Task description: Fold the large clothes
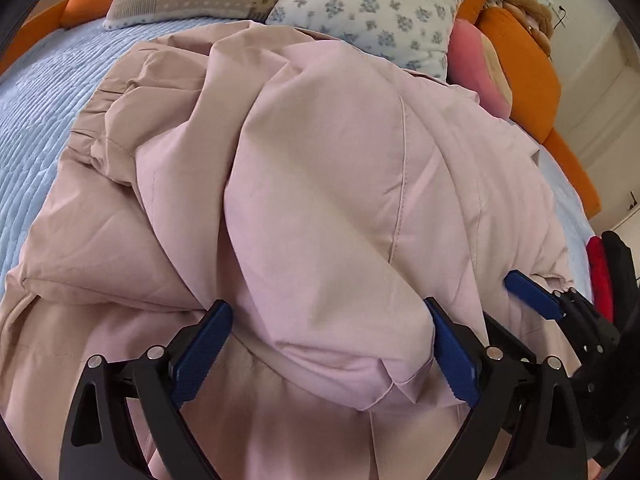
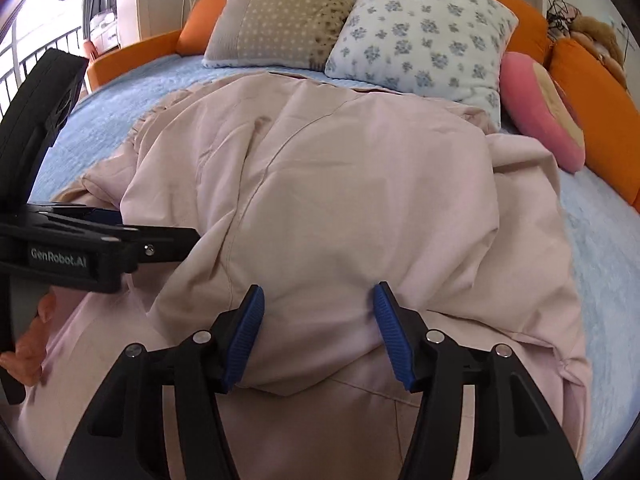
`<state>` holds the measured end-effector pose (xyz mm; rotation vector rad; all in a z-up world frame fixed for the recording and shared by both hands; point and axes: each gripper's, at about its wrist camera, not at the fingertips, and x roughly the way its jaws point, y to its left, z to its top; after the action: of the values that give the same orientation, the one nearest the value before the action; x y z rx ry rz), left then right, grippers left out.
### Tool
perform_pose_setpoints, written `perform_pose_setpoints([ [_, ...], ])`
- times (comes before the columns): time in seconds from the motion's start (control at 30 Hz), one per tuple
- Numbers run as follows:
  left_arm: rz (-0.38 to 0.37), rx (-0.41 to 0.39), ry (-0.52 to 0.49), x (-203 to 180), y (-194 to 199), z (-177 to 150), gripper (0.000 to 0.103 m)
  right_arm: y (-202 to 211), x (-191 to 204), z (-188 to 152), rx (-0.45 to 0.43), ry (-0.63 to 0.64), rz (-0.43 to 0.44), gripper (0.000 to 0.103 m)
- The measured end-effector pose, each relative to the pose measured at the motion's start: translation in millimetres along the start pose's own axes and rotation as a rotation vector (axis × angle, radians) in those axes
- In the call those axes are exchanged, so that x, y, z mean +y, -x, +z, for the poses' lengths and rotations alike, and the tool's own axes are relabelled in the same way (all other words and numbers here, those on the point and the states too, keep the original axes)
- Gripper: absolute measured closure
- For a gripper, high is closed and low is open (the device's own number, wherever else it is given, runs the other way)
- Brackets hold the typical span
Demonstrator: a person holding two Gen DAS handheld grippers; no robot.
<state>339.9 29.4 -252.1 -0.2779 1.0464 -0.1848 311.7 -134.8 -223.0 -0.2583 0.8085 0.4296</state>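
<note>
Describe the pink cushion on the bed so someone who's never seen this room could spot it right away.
Start at the orange bed frame and look along its right side, past the two pillows at the head. The pink cushion lies there, beside the white pillow with blue flowers. It is the only bright pink, rounded one, with a cream panel on its face.

Bed [image 2: 120, 92] covered in a pale blue quilted spread, enclosed by an orange padded surround [image 2: 592, 128]. At its head: a beige patchwork pillow [image 2: 280, 20], a white floral pillow [image 2: 428, 32], a pink cushion [image 2: 540, 112] to the right. Brown plush toy [image 2: 600, 36] on the surround's far right corner. Window with dark railing [image 2: 36, 52] at left, admitting bright daylight. Pale walls [image 1: 592, 92]
</note>
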Motion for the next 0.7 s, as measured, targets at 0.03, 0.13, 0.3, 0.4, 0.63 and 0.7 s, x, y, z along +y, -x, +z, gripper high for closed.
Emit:
perform_pose_setpoints([
  [0.03, 0.008, -0.006, -0.007, -1, 0, 0, 0.007, 0, 0, -1, 0.000, 0.001, -0.002, 0.047],
  [0.13, 0.031, -0.032, -0.024, -5, 8, -5, 0.007, 3, -2, 0, 0.005, -0.016, 0.005, 0.046],
  [0.3, 0.053, -0.060, -0.092, -8, 70, -23, 0.007, 55, -18, 0, 0.007, -0.074, 0.086, 0.031],
  [0.4, 0.082, -0.078, -0.149, 5, 125, -49, 0.007, 112, -37, -19, -0.025, -0.089, 0.119, 0.018],
  [0.63, 0.204, -0.046, -0.099, 81, 219, -117, 0.007, 212, -76, -83, -0.050, -0.123, 0.046, 0.014],
  [0.7, 0.211, -0.028, -0.072, 95, 230, -136, 0.007, 225, -82, -97, -0.047, -0.144, 0.012, 0.014],
])
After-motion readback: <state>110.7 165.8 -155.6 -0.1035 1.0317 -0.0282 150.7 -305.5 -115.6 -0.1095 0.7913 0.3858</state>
